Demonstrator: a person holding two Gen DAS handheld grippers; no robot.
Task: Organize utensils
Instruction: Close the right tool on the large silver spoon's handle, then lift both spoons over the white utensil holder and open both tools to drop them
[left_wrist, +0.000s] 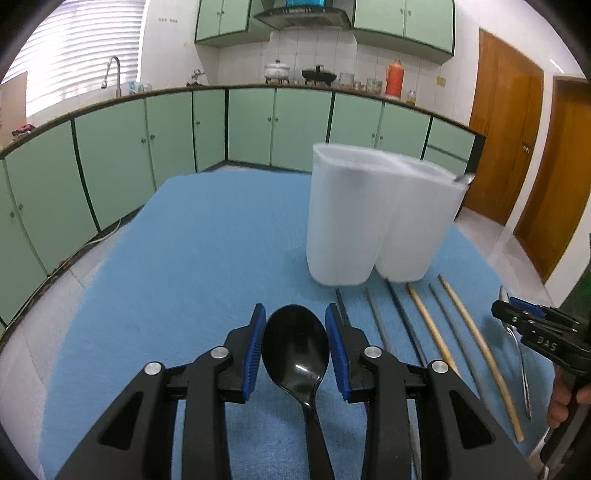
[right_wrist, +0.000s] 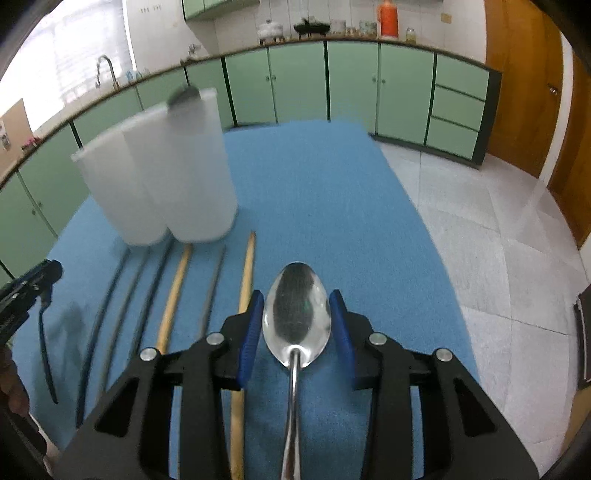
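Observation:
A black spoon lies on the blue mat between the open fingers of my left gripper. A steel spoon lies between the open fingers of my right gripper; it also shows in the left wrist view. A white two-compartment holder stands ahead, with one metal utensil tip poking out of its right compartment. The holder also shows in the right wrist view. Several chopsticks, dark, grey and wooden, lie side by side between the two spoons.
The blue mat covers the table. Green cabinets and a counter run behind. A tiled floor lies to the right of the table, with wooden doors beyond.

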